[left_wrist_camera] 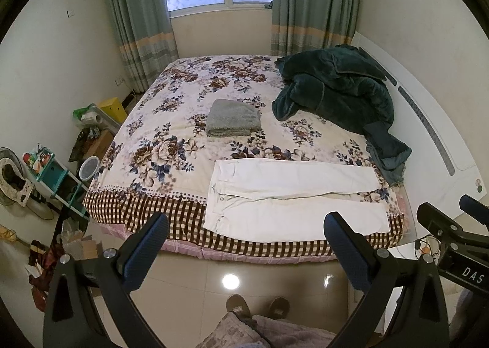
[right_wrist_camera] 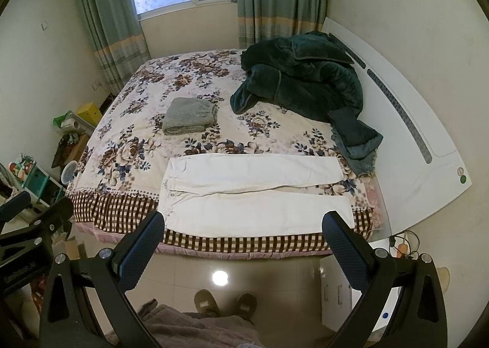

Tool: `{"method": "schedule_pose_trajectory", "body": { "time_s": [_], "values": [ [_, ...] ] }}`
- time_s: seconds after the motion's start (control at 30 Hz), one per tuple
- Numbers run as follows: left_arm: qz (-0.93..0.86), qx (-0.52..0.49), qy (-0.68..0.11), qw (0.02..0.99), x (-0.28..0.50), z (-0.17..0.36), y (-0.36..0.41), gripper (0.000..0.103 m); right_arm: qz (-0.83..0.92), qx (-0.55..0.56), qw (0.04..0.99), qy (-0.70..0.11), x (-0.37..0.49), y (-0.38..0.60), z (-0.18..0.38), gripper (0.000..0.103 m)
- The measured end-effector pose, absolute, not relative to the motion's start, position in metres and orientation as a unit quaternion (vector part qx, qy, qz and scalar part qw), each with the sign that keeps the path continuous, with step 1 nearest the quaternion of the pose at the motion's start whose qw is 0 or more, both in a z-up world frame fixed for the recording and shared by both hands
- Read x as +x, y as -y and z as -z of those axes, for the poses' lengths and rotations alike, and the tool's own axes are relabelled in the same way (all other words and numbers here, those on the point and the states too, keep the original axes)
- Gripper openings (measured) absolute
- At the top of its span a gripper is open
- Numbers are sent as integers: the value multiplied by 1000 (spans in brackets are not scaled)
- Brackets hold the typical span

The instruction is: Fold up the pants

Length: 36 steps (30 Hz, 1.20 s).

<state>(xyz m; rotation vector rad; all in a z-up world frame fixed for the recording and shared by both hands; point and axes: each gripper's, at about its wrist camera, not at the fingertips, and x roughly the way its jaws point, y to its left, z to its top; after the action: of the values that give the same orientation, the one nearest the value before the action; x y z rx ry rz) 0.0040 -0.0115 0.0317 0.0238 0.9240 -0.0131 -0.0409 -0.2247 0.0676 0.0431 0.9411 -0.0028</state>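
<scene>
White pants [left_wrist_camera: 293, 195] lie spread flat along the near edge of the bed, waist to the left, both legs running right; they also show in the right wrist view [right_wrist_camera: 253, 192]. My left gripper [left_wrist_camera: 246, 225] is open and empty, held above the floor in front of the bed, short of the pants. My right gripper [right_wrist_camera: 244, 224] is open and empty too, at about the same height and distance. The right gripper shows at the right edge of the left wrist view [left_wrist_camera: 452, 231]; the left gripper shows at the left edge of the right wrist view [right_wrist_camera: 33, 219].
The bed has a floral cover [left_wrist_camera: 171, 146] with a checked border. A folded grey garment [left_wrist_camera: 233, 117] lies mid-bed. A dark green blanket [left_wrist_camera: 336, 85] is heaped at the right by the white headboard [left_wrist_camera: 437, 140]. Shelves and clutter [left_wrist_camera: 52, 170] stand left. My slippered feet [left_wrist_camera: 256, 306] stand on tile.
</scene>
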Motion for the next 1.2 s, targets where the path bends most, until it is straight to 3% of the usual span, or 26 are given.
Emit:
{"method": "schedule_pose_trajectory", "body": {
  "time_s": [0.73, 1.2],
  "values": [
    [-26, 4, -448, 894, 11, -18, 28, 103, -8, 22, 887, -462, -34, 214, -67, 103],
    [-66, 16, -483, 873, 136, 59, 48, 103, 54, 55, 867, -492, 97, 293, 33, 103]
  ]
}}
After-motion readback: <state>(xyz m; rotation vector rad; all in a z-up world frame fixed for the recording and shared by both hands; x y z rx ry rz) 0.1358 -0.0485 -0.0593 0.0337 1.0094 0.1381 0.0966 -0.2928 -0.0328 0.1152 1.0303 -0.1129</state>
